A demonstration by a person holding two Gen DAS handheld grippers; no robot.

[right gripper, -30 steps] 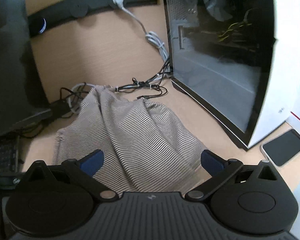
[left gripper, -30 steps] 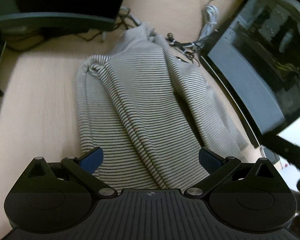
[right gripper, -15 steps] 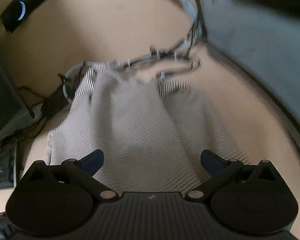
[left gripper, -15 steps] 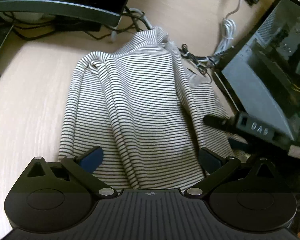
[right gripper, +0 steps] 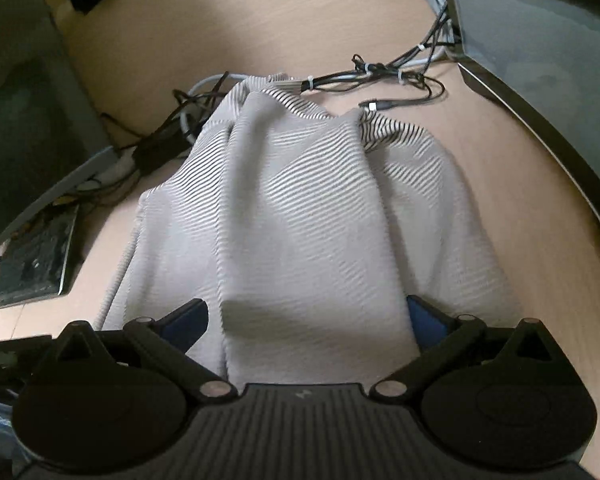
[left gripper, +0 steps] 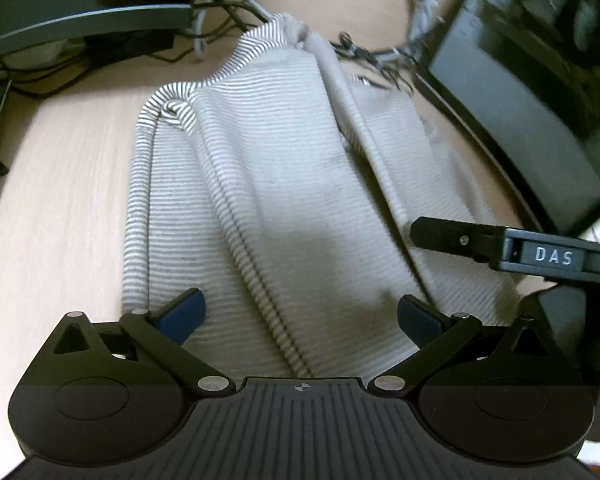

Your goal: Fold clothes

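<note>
Pale wood table (left gripper: 60, 184) carries the striped garment (left gripper: 284, 200), hemmed in by clutter: a monitor stand (left gripper: 80, 28) at the far left, a computer case (left gripper: 540, 100) along the right, and a tangle of cables (right gripper: 380, 76) just past the cloth's far end.

The garment lies bunched lengthwise in the middle of the table, its long axis running from the near edge, under both tools, away toward the cables. The far end narrows to a peak that touches or overlaps the wires; the near end spreads wider. Long ridges of gathered cloth run along that same axis, so it is neither flat nor squarely folded.

The left gripper (left gripper: 300, 316) hangs over the near end with its jaws wide apart and nothing between them. The right gripper (right gripper: 308, 320) is likewise spread wide over the near right part, cloth passing below it; whether the blue pads touch the fabric I cannot tell. In the left view its black finger reaches in from the right, over the cloth's right edge.

Risks, as I judge them: a pull away from the near edge could drag the peak into the cables and snag it. Closing on a thick ridge would likely gather several layers and leave a crooked fold. With both tools this close together, they could also knock against each other.
</note>
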